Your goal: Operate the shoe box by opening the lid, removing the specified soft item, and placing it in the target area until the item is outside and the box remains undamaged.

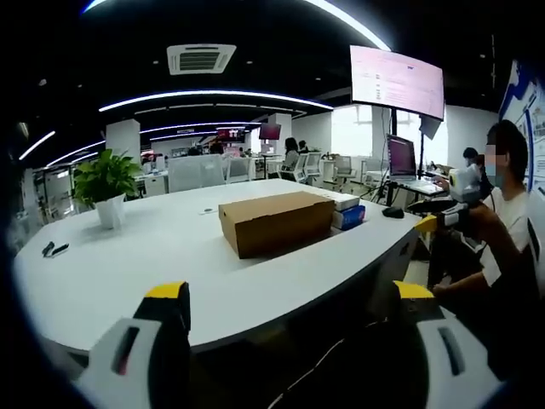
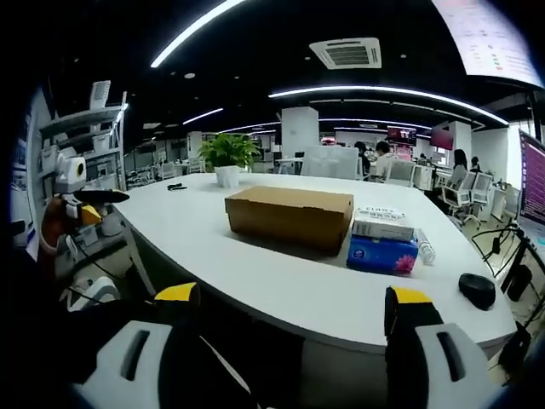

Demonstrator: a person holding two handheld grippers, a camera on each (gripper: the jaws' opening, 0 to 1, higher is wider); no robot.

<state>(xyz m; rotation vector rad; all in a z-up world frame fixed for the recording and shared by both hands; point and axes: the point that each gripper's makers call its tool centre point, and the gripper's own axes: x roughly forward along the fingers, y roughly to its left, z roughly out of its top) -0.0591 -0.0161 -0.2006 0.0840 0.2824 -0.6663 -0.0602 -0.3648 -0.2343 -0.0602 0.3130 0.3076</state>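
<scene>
Shoe box [image 1: 277, 223] sits shut in the middle of the white table [image 1: 128, 273], lid on. Left gripper [image 1: 289, 305] hangs short of the table edge, jaws spread wide, nothing between them. Right gripper [image 2: 294, 311] likewise, jaws apart and empty. Beside the box: a blue pack [image 2: 382, 254]; beyond the box, a potted plant [image 2: 226, 158].

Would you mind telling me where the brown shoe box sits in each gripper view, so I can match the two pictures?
Left gripper view: the shoe box lies at centre on the white table, lid shut.
Right gripper view: it lies just above centre, lid shut.
Shared landmark: the potted plant, left of the box in the left gripper view, behind-left in the right gripper view.
</scene>
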